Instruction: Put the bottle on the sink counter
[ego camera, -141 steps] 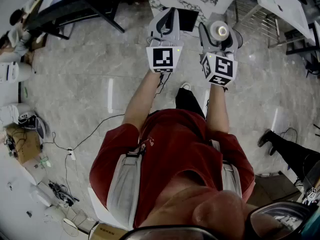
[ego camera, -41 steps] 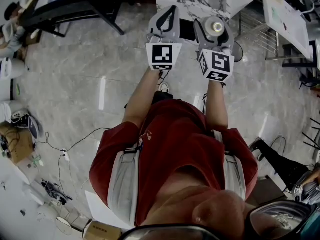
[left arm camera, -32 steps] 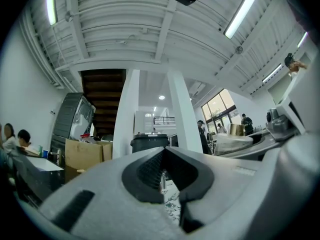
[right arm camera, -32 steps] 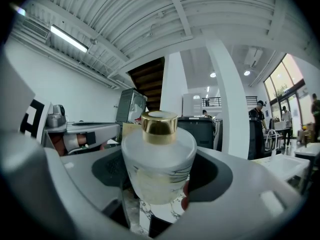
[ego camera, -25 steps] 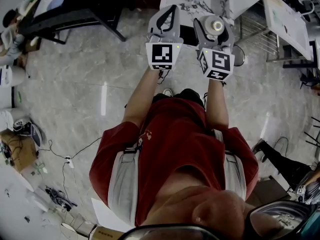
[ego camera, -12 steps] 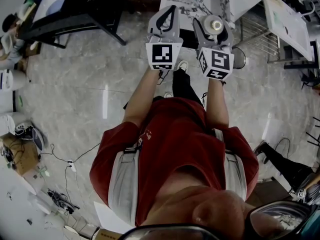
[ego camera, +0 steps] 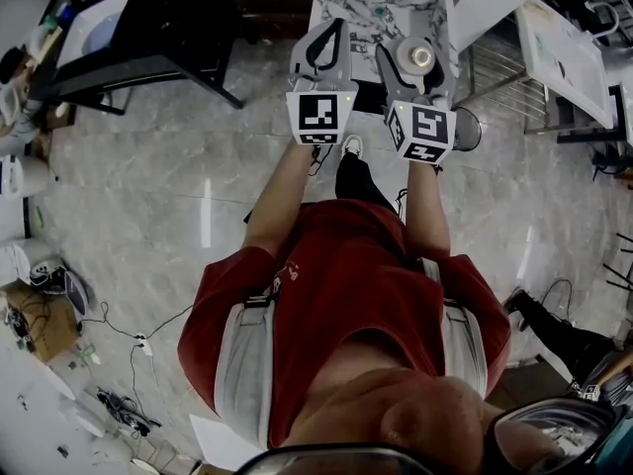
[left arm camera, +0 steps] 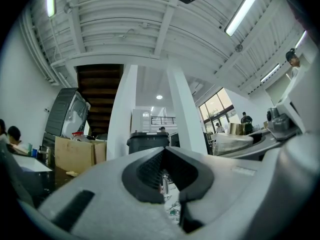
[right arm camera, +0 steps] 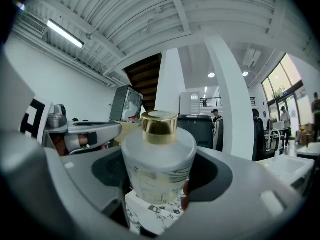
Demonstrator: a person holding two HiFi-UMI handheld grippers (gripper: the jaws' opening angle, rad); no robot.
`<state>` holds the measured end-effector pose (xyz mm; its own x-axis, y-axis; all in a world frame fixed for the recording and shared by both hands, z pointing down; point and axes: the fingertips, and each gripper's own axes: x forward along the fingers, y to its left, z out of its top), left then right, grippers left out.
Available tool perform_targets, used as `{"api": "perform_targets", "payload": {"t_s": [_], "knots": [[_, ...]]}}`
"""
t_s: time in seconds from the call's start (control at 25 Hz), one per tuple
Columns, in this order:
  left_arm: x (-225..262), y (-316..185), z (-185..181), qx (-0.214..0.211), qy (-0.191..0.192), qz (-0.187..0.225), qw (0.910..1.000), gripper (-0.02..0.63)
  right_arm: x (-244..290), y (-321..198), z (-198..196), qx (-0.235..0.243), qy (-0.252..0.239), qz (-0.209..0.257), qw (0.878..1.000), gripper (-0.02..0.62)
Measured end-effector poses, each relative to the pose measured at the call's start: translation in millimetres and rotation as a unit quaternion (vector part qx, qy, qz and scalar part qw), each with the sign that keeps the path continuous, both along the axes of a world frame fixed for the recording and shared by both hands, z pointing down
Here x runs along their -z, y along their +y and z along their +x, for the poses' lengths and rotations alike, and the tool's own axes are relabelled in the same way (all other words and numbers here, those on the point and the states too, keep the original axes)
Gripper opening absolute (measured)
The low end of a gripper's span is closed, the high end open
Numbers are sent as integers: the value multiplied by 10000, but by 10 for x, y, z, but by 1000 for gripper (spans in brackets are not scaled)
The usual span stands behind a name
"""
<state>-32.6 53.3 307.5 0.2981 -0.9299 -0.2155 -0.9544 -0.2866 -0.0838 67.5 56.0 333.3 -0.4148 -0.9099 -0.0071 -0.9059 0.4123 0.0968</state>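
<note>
A frosted white bottle point(right arm camera: 159, 169) with a gold cap point(right arm camera: 159, 120) stands upright between the jaws of my right gripper point(right arm camera: 157, 186), which is shut on its body. From the head view, the bottle point(ego camera: 421, 57) and the right gripper point(ego camera: 419, 46) are held out in front of the person, at the near edge of a marble-patterned counter point(ego camera: 371, 3). A strip of that marble counter point(right arm camera: 150, 214) shows under the bottle. My left gripper point(ego camera: 334, 30) is held level beside it on the left, shut and with nothing in it; its jaw tips meet point(left arm camera: 162, 151).
A black desk point(ego camera: 148, 38) stands at the upper left and a white table on a wire frame point(ego camera: 559, 47) at the upper right. Another person's legs point(ego camera: 554, 325) are at the lower right. Cables and clutter point(ego camera: 59, 295) lie along the left of the grey floor.
Both grippers have moved forward, up the picture, with the bottle still held. The marble counter has come closer, and the person's feet have stepped forward.
</note>
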Motion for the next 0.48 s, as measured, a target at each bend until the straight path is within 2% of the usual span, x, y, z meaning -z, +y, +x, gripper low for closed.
{"api": "perform_targets", "payload": {"t_s": [0.16, 0.48], "knots": [[21, -366, 23, 2, -12, 41, 10000, 0, 17, -386, 35, -13, -22, -14, 10000, 331], [27, -1122, 1, 130, -26, -140, 9998, 0, 35, -1155, 3, 127, 7, -125, 9998, 331]]}}
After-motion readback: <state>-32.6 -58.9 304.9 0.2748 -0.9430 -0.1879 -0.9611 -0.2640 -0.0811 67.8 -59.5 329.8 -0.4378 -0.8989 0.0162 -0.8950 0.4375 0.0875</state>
